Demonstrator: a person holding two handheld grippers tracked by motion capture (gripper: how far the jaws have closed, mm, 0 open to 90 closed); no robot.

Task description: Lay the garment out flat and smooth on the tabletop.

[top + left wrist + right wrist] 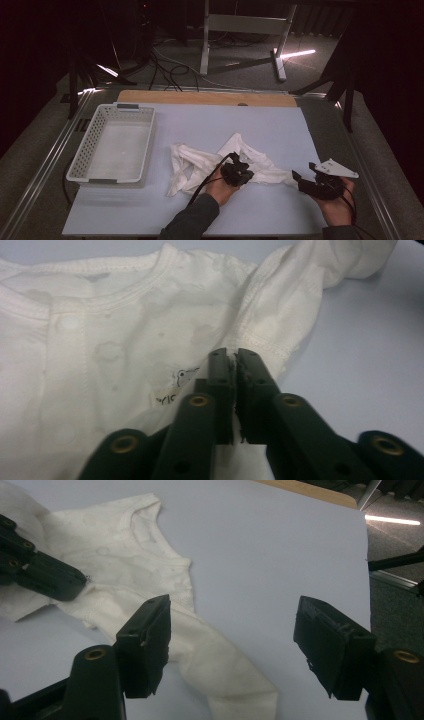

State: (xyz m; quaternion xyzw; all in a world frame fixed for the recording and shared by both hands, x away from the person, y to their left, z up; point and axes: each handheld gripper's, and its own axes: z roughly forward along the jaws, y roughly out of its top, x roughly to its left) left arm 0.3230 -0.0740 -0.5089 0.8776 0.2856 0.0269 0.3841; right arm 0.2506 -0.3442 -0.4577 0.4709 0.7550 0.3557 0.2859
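A white baby garment (252,156) lies crumpled on the pale blue table top (260,120), near the middle. My left gripper (246,175) rests on its near side. In the left gripper view the jaws (234,357) are pressed together on the garment (125,315), at a stitched seam beside the neckline, with a sliver of cloth between the tips. My right gripper (303,172) hovers at the garment's right end, open. In the right gripper view its jaws (232,615) stand wide apart above a sleeve (225,675), and the left gripper (82,582) touches the garment (130,555) at the left.
A white perforated basket (80,165) stands empty at the table's left side. A wooden strip (200,96) runs along the far edge. Metal rails border both sides, and beyond the table the floor holds cables and a stand's legs (277,60).
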